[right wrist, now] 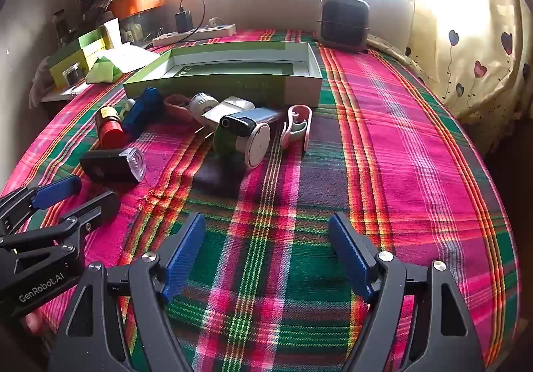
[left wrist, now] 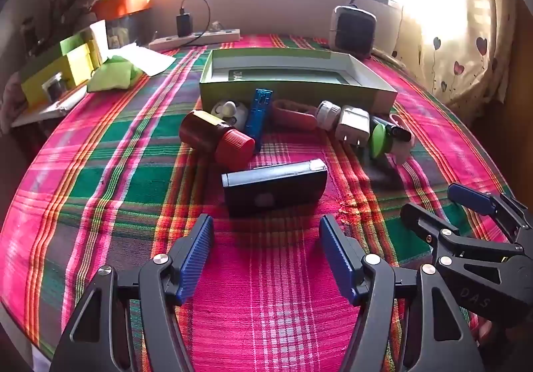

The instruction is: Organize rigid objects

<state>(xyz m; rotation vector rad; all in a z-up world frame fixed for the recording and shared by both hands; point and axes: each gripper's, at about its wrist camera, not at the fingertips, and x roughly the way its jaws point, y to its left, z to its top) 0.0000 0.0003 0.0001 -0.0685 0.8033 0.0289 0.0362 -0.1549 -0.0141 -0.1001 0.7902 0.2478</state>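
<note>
An open green box stands mid-table. In front of it lie several items: a brown bottle with a red cap, a blue stapler-like piece, a black torch-like block, a white plug adapter, a green and white round device, and a pink clip. My left gripper is open and empty, just short of the black block. My right gripper is open and empty, over bare cloth.
The table carries a plaid cloth. At the back stand a power strip with a charger, a small black-and-white heater, and stacked yellow-green boxes at the left. A curtain hangs at the right.
</note>
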